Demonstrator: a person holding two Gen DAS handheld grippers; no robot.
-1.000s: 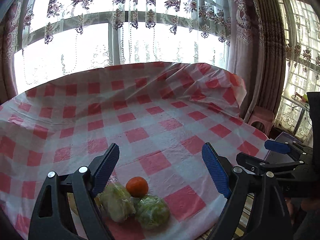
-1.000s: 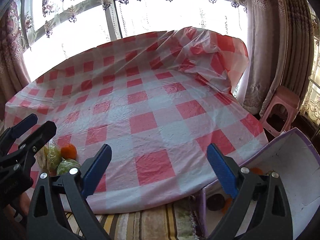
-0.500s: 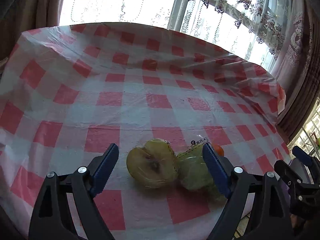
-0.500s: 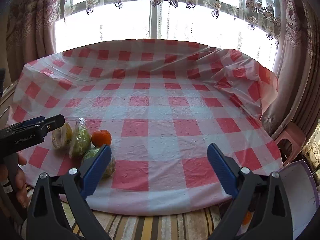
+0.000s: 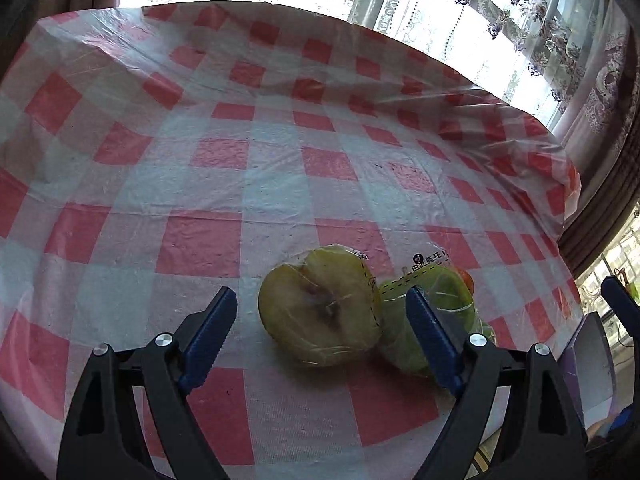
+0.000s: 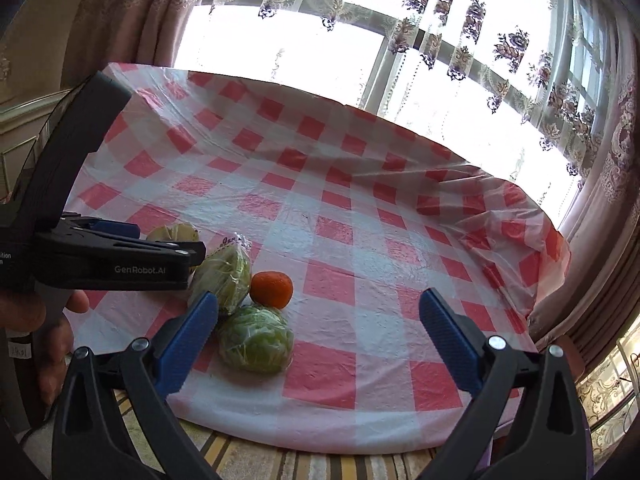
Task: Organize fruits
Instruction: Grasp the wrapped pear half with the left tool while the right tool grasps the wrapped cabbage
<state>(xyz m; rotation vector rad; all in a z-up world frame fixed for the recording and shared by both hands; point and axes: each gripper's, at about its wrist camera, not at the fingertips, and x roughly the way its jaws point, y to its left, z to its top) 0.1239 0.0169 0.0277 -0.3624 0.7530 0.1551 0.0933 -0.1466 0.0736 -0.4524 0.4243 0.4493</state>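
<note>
With its jaws wide and empty, the left hand-held gripper [image 5: 320, 326] straddles the film-wrapped yellow-green halved apple [image 5: 320, 306], seemingly to lift it from the red-checked counter [image 5: 248, 184].

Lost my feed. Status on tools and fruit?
Both tools open, empty; right tool just widened. Left tool straddles wrapped half apple, not gripping. Orange beside it. Nothing blocking.

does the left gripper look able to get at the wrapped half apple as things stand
Probably yes. The left gripper is open, and the wrapped half apple lies between its blue fingers, untouched. Only the wrapped green fruit leans against the apple's right side, so the right finger has little room there.
</note>
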